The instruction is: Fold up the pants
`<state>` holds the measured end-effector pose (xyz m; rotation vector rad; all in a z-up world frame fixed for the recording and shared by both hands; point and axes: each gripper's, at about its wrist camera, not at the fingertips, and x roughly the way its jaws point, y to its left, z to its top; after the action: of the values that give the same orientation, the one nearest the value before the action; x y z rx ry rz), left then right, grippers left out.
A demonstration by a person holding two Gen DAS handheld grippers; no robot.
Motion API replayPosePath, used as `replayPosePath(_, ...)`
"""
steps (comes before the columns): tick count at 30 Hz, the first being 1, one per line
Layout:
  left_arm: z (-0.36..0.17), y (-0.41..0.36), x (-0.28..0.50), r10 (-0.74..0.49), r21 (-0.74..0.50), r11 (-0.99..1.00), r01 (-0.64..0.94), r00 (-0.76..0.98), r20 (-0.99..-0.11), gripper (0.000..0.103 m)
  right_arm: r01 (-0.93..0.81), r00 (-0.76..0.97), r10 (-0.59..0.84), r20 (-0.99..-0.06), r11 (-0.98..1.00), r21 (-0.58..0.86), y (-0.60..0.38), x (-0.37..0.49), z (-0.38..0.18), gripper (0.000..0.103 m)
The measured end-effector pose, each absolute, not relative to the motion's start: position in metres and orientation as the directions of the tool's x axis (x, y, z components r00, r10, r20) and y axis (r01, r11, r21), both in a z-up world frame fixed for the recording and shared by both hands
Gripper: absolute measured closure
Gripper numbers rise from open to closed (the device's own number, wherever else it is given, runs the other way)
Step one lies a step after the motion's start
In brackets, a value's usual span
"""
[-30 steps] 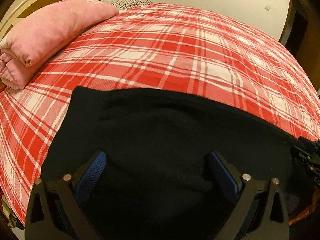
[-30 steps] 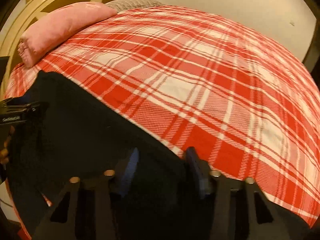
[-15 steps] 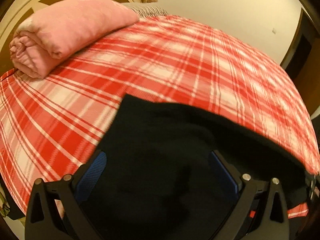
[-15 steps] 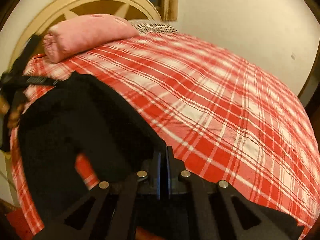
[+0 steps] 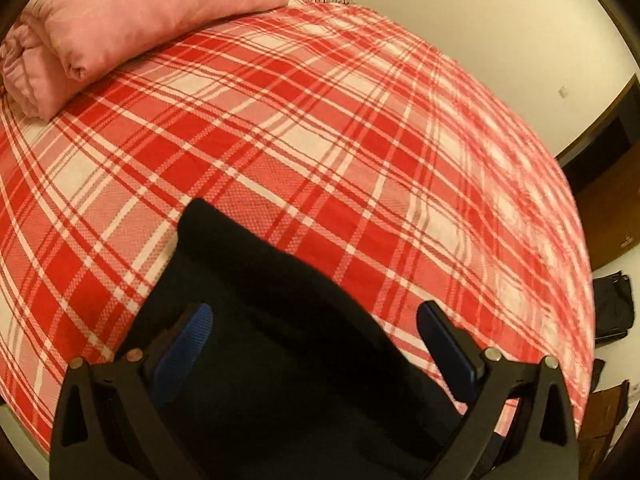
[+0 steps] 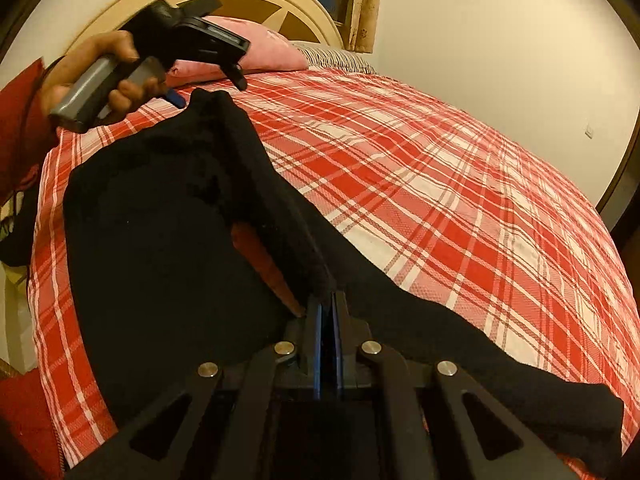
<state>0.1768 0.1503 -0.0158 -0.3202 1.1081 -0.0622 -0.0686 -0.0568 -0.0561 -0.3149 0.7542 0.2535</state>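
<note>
Right claw (image 6: 328,320) clamped on black pants (image 6: 160,248) edge, draped leftward over bed (image 6: 460,200); left claw (image 5: 316,332) spread apart above pants.

We see both grippers built alike: left gripper (image 5: 316,336) and right gripper (image 6: 329,320) have matte black linkage arms, round silver pivot screws (image 6: 369,347), blue finger pads (image 5: 182,350). Grey handle (image 6: 94,88) on left unit; red sleeve (image 6: 18,120).

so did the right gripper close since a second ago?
Yes. The right gripper has gone from jaws apart to shut on the black pants, and against the plaid bedspread it has lifted that edge.
</note>
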Motion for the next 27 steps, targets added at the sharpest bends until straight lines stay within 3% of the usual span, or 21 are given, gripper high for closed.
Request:
replayPosePath(2,-0.022,0.144,0.180,-0.192,-0.253,0.963,-0.092,0.426,-0.884,0.001,-0.333,0.705,0.119,-0.699,0.926,-0.179,-0.059,-0.070,-0.056,0.099)
replayPosePath(5,-0.033,0.139,0.182,-0.208,-0.257,0.963,-0.080,0.389,-0.897,0.017,-0.324,0.712,0.123,-0.691,0.931,-0.168,-0.060,-0.071,-0.053,0.099)
replayPosePath(7,-0.039,0.139,0.182,-0.224,-0.276,0.957,-0.090,0.374,-0.900,0.045,-0.318,0.717,0.118,-0.687,0.933,-0.171,-0.061,-0.072,-0.050,0.099)
replayPosePath(10,-0.038,0.141,0.179,-0.232,-0.284,0.955,-0.083,0.389,-0.892,0.078,-0.303,0.728,0.108,-0.677,0.937,-0.176,-0.062,-0.068,-0.041,0.099)
replayPosePath(12,-0.031,0.145,0.176,-0.266,-0.320,0.945,-0.066,0.415,-0.870,0.088,-0.288,0.744,0.105,-0.660,0.942,-0.174,-0.065,-0.066,-0.030,0.099)
replayPosePath(21,0.037,0.194,0.104,-0.363,-0.439,0.899,0.016,0.589,-0.722,0.090,-0.275,0.812,0.128,-0.570,0.944,-0.180,-0.068,-0.096,0.022,0.099)
replayPosePath(27,0.024,0.221,0.052,-0.320,-0.387,0.922,0.030,0.622,-0.714,0.090,-0.343,0.796,0.154,-0.585,0.912,-0.227,-0.046,-0.148,0.009,0.099)
